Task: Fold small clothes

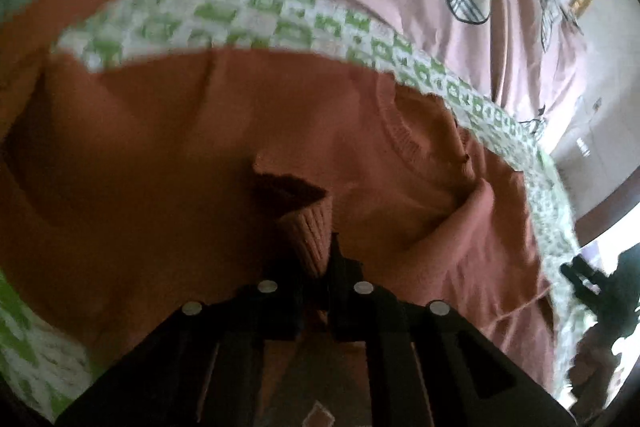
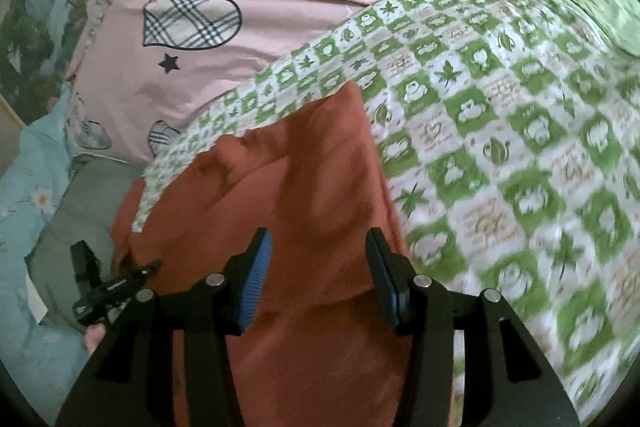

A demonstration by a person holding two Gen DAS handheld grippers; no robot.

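left claw (image 1: 316,267) pinched closed, right claw (image 2: 319,279) spread wide

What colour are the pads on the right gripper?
Blue, ribbed pads on the right gripper, clearest in the right wrist view.

- Both pictures are showing strong fisheye bending, and black corners are closing around the round field.
- The left wrist view is looking dim; the orange sweater (image 1: 224,131) is lying mostly in shadow, darkest around its ribbed cuff (image 1: 310,233).
- Bright daylight is coming in at the right edge of that view, and it is washing out the wall (image 1: 600,75).
- The checked cloth (image 1: 240,15) is appearing smeared by motion blur there.
- The right wrist view is looking brighter and more even.
- In it the green and white squares are blurring toward the lower right (image 2: 560,267), while the pink sheet (image 2: 280,27) is staying fairly sharp.
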